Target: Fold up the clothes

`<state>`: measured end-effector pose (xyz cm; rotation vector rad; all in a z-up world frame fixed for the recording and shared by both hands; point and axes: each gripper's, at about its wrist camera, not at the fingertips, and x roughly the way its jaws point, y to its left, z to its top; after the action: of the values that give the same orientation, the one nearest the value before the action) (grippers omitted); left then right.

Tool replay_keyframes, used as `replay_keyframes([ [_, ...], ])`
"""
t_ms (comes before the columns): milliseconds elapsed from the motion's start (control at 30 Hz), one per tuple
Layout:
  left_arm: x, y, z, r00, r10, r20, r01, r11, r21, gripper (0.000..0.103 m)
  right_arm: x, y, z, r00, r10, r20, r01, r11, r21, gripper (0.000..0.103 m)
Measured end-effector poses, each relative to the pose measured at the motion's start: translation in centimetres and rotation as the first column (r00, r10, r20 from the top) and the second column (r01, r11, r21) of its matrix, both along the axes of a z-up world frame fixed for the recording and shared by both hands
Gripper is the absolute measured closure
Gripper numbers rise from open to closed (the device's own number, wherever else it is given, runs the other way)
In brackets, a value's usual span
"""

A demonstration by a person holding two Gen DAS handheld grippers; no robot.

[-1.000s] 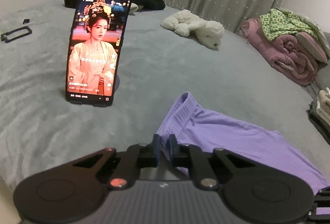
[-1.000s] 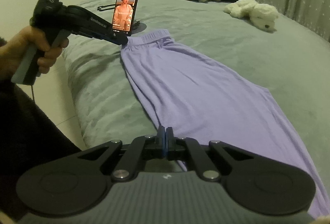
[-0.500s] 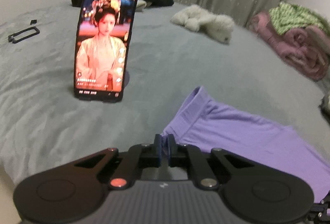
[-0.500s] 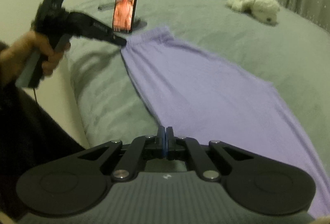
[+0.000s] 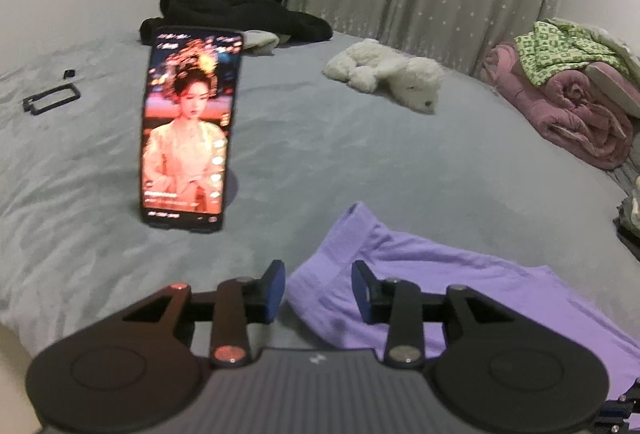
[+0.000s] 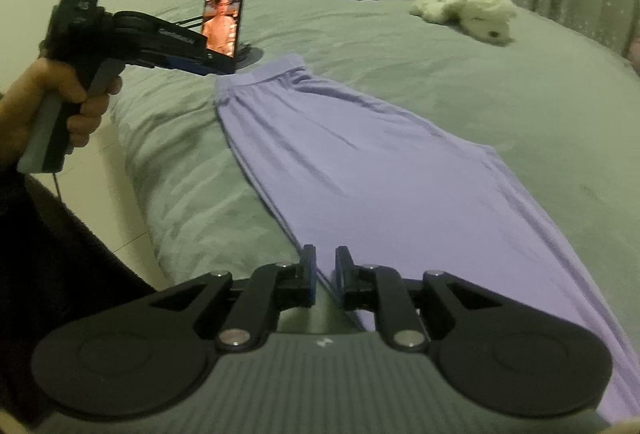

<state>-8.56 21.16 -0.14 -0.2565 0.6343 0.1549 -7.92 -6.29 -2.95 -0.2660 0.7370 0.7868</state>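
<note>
Upright phone blocks left-centre of the left wrist frame. Open bed mid-frame; plush toy and blanket pile crowd upper right.

The trousers lie along the bed's near edge, the phone apparently just behind their waistband.

A pair of lilac trousers lay spread flat and lengthwise on the grey-green bed, folded leg over leg into one long band. The ribbed waistband pointed toward the far end, slightly rumpled, and the near long edge ran close to the bed's side.
</note>
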Motion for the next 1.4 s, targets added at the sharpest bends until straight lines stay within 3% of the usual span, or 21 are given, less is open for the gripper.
replay_keyframes([
  [67,0.2,-1.0,0.3,1.0,-0.022,0.006,0.021,1.0,0.009,0.056,-0.1,-0.7,0.2,1.0,-0.023,0.014,0.023,1.0,0.005,0.066],
  [333,2.0,-6.6,0.7,0.985,-0.175,0.011,0.174,0.984,0.038,0.043,0.2,-4.4,0.3,0.989,-0.144,0.02,0.144,0.99,-0.005,0.065],
  [700,3.6,-15.4,0.8,0.923,-0.384,0.009,0.383,0.923,0.035,0.011,-0.4,-9.2,0.0,0.962,-0.273,0.028,0.273,0.962,-0.011,0.05],
  [967,3.6,-20.3,-0.1,0.879,-0.476,-0.027,0.477,0.876,0.073,0.006,-0.9,-12.8,0.0,0.934,-0.357,0.031,0.357,0.934,-0.001,0.045],
  [1400,3.4,-25.5,-0.9,0.827,-0.561,-0.041,0.562,0.824,0.072,0.005,-1.4,-17.6,-0.5,0.881,-0.472,0.021,0.472,0.881,0.001,0.044],
])
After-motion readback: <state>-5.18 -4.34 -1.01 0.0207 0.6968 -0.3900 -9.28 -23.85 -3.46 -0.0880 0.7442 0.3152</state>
